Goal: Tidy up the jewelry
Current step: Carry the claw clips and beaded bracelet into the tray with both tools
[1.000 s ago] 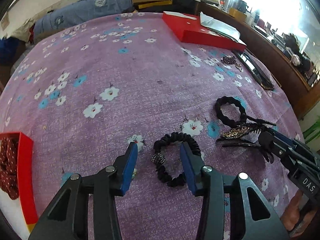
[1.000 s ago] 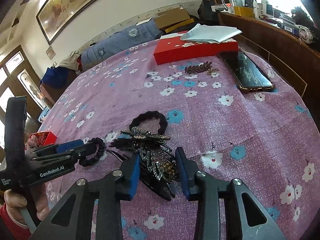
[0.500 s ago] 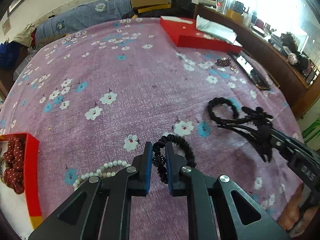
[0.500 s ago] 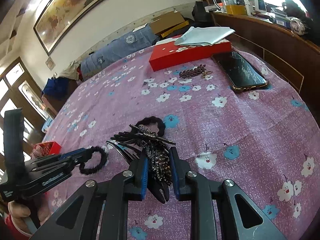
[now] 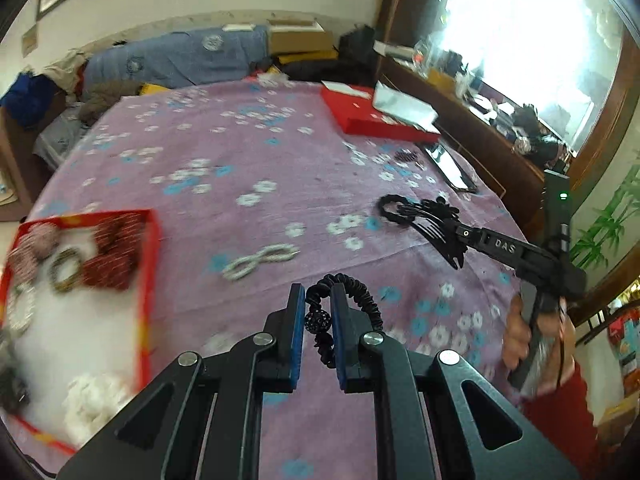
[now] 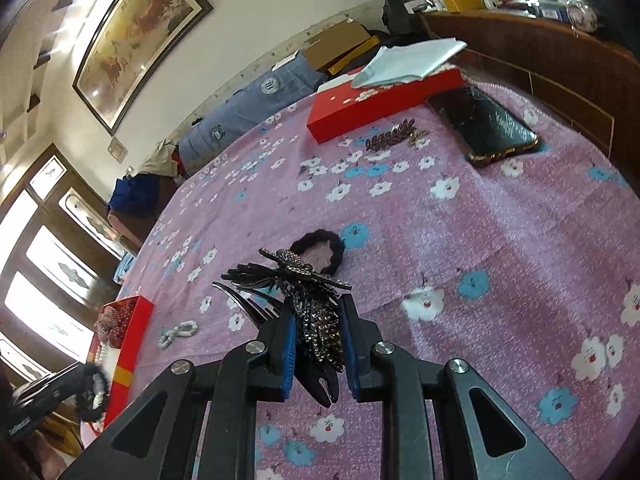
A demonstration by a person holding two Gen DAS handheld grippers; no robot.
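Note:
My left gripper is shut on a black beaded hair tie and holds it above the purple floral cloth. My right gripper is shut on a black rhinestone hair clip, lifted off the cloth; it also shows in the left wrist view. A red jewelry box with beaded pieces lies at the left, also seen in the right wrist view. A pearl bracelet lies on the cloth beside the box. A second black hair tie lies beyond the clip.
A red box lid with folded paper sits at the far side. A phone and a small brooch lie near it. A wooden counter runs along the right edge. Blue bedding lies at the back.
Both grippers closed on their items and lifted them. My left gripper has swung left, bringing the red box and pearl bracelet into view.

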